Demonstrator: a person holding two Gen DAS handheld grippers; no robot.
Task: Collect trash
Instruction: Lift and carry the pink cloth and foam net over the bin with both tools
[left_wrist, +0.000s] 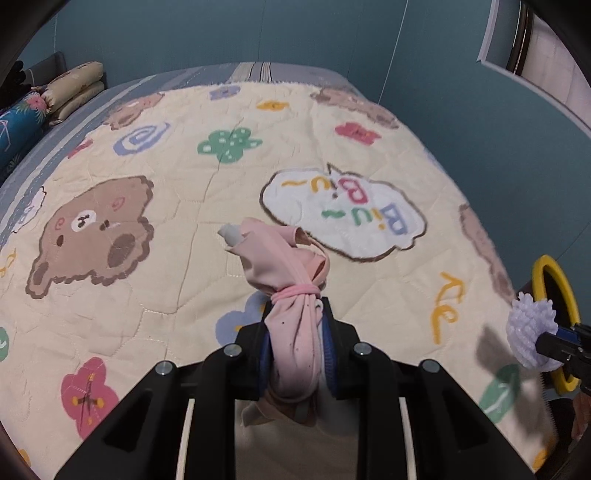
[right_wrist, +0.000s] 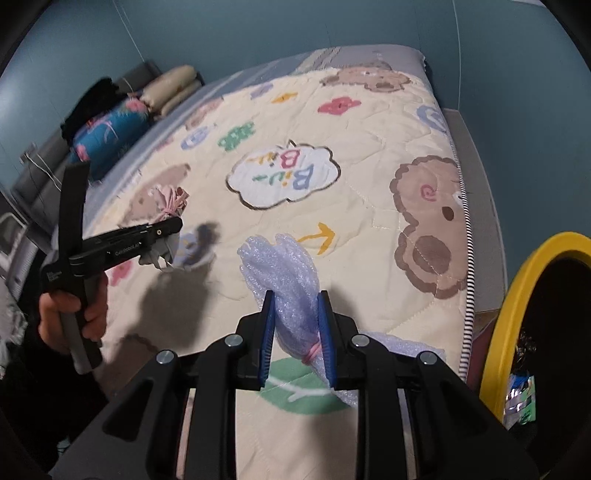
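My left gripper (left_wrist: 295, 306) is shut on a pink cloth bundle (left_wrist: 284, 266) tied with a pink band, held a little above the cream cartoon quilt (left_wrist: 166, 288). The same bundle (right_wrist: 170, 203) and left gripper (right_wrist: 175, 225) show at the left of the right wrist view, with a hand (right_wrist: 70, 314) on the handle. My right gripper (right_wrist: 297, 299) is shut on a bunch of white foam wrap (right_wrist: 284, 273), also tied with a pink band. From the left wrist camera the foam wrap (left_wrist: 530, 328) sits at the far right, in front of a yellow-rimmed bin (left_wrist: 554, 291).
The yellow-rimmed bin (right_wrist: 517, 295) stands off the bed's right edge with shiny wrappers (right_wrist: 521, 398) inside. Pillows (left_wrist: 70, 88) and a blue floral bolster (right_wrist: 110, 136) lie at the bed's far left. Blue-green walls surround the bed; a window frame (left_wrist: 517, 44) is upper right.
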